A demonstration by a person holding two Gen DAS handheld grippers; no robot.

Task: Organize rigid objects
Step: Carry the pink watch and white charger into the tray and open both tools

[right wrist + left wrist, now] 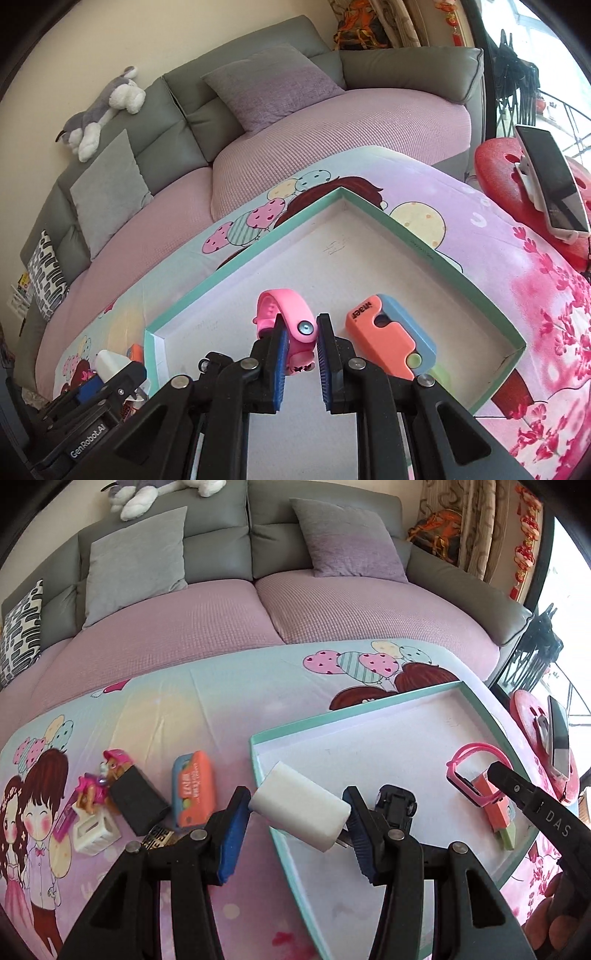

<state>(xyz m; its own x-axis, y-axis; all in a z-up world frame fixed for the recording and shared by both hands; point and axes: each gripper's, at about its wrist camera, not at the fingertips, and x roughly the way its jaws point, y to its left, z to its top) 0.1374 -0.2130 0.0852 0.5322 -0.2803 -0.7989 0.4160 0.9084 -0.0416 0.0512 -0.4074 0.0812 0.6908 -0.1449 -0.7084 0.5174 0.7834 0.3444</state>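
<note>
Cartoon-print surface (221,709) by the sofa: left tool (295,812) pinching a white block (299,812) over the teal tray (424,240), right tool (301,338) clamped on a pink watch (291,321).

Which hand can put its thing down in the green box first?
Probably the right. The right gripper has its jaws clamped on the pink watch well inside the green box, beside the orange toy. The left gripper holds the white block just over the box's rim.
</note>
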